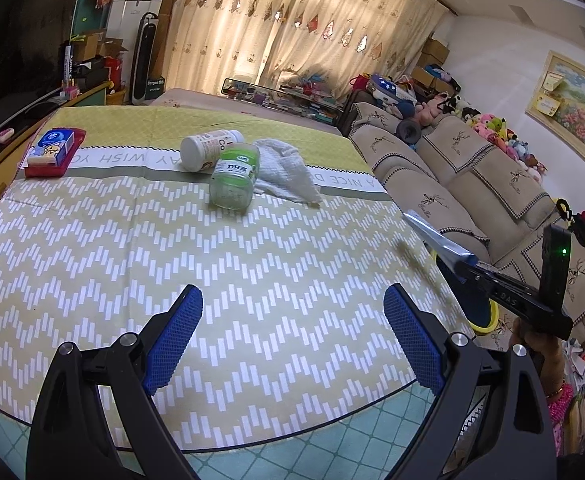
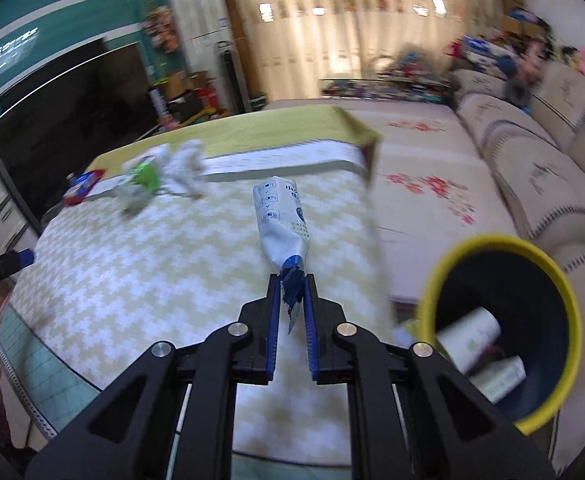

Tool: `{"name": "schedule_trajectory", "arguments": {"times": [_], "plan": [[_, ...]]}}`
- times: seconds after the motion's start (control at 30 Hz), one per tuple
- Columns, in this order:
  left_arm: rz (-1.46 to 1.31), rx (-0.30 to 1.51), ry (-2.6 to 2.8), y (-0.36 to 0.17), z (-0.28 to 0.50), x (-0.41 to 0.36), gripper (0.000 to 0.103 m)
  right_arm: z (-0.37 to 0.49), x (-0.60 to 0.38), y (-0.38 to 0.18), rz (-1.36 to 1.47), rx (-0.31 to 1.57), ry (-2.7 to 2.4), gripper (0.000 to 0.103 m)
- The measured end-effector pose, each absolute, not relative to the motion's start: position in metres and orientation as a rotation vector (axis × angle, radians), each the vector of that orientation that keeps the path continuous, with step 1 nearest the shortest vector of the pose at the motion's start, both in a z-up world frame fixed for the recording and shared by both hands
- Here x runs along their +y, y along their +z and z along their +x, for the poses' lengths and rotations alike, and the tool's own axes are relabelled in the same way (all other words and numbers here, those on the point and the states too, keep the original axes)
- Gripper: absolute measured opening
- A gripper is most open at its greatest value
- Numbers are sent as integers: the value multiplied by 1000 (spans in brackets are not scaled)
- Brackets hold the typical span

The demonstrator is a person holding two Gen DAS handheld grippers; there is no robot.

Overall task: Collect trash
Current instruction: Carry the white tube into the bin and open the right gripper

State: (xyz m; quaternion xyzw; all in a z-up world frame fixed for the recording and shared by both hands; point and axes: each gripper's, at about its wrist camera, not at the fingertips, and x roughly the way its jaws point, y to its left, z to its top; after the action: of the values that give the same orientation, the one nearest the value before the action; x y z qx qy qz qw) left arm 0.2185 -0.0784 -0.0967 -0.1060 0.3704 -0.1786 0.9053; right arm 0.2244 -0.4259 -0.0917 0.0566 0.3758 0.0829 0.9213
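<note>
Right gripper: fingers clenched on the crimped end of a white-and-blue packet, held clear above the bench, apparently for carrying to the bin.
Bin: yellow-rimmed, at 4 o'clock, beside the bench; already holds discards, blurred.
Left gripper: fingers released, empty.
Remaining: green-labelled jar, white bottle, crumpled tissue at 12 o'clock.

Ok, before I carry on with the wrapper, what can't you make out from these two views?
- Bin contents, right wrist view: blurred; pale cartons or tubes, labels unreadable.
- Table trash, right wrist view: green-labelled jar and white cloth smeared by motion.
- Wrapper, left wrist view: edge-on, print unreadable; the right tongs cover its pinched end.
- Bin, left wrist view: only a sliver of rim shows behind the right tongs.
- White bottle, left wrist view: label partly hidden by the jar.
</note>
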Motion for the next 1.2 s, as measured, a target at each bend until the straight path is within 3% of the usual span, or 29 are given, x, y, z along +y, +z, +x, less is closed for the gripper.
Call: {"name": "schedule_trajectory", "arguments": {"times": [0.5,0.57,0.6,0.63,1.2], "plan": [[-167,783,-394,-95,222,-105,91,199,-557,-143,281,835,-234,13],[-160,787,-396,-95,223,-108,91,196,-566,-149,304,836,-261,22],[-156,788,-396,-95,224,-109,91,196,-567,-150,320,833,-258,34],[-153,789,-396,-95,224,-110,91,195,-567,-151,329,829,-258,38],[-66,896,-349,-123,300,-108,91,195,-554,-147,340,811,-218,44]]}}
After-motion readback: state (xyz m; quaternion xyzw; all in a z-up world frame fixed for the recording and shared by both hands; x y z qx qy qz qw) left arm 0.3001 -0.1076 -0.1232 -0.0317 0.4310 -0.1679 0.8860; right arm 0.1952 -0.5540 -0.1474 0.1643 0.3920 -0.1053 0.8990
